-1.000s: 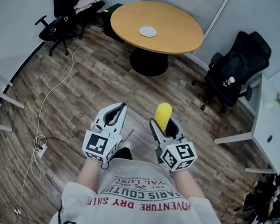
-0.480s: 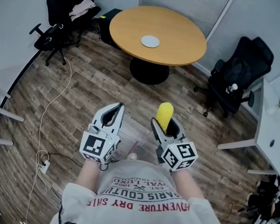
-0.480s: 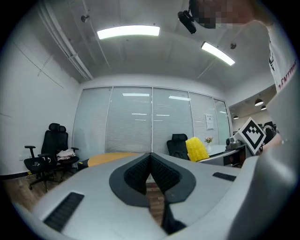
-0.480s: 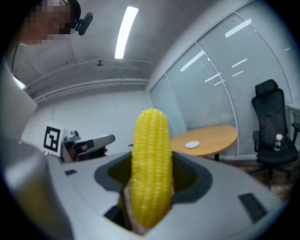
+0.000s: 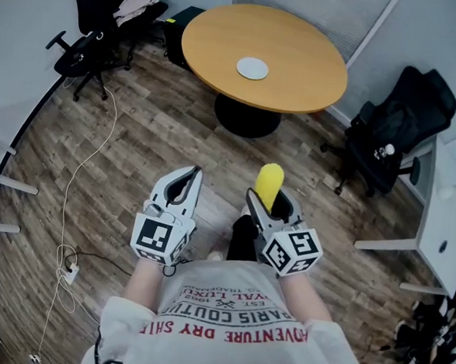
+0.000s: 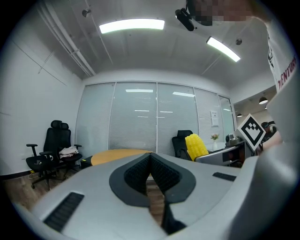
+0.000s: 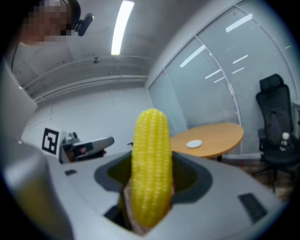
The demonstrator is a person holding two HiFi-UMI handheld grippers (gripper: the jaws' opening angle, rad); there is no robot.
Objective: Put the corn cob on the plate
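A yellow corn cob (image 5: 269,185) stands upright in my right gripper (image 5: 267,205), which is shut on it; the right gripper view shows the corn cob (image 7: 151,173) filling the jaws. My left gripper (image 5: 187,184) is held level beside it, shut with nothing in it; in the left gripper view the left gripper (image 6: 150,161) has its pads together. A small white plate (image 5: 252,68) lies on the round wooden table (image 5: 298,73) far ahead; the plate (image 7: 194,144) also shows in the right gripper view. Both grippers hover over the floor, well short of the table.
Black office chairs stand at the far left (image 5: 94,32) and to the right (image 5: 391,134) of the table. A white cable (image 5: 77,167) runs along the wood floor at the left to a socket strip (image 5: 69,270). A white desk (image 5: 447,224) is at the right edge.
The view has shifted a little toward the table, which now sits slightly lower and further right. Both grippers keep their pose, with the corn cob still held.
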